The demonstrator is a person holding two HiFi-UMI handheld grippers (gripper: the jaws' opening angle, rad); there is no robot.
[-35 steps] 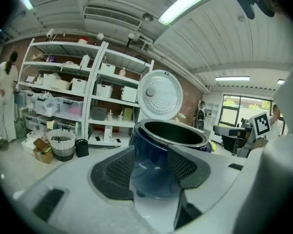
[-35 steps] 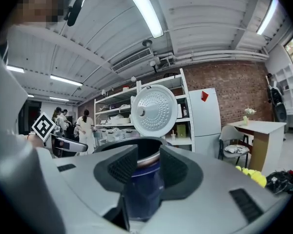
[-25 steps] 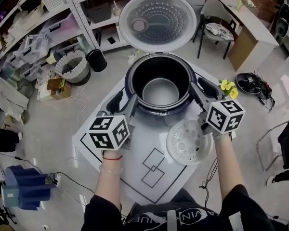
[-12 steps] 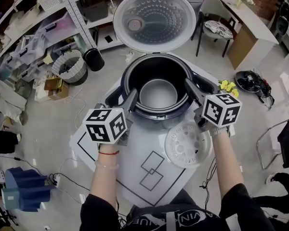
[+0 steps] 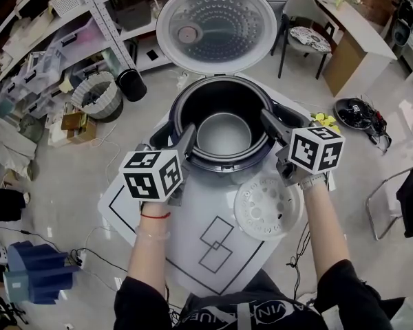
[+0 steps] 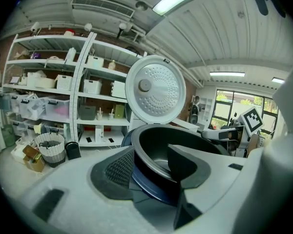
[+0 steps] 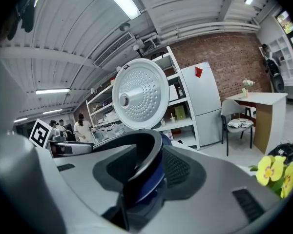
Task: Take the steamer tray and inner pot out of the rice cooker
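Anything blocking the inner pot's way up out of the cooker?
Nothing visible. The lid stands open behind the rice cooker, the steamer tray lies on the mat beside it, and the inner pot is uncovered.

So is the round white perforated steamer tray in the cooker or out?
Out: the steamer tray lies on the white mat, in front of the dark rice cooker.
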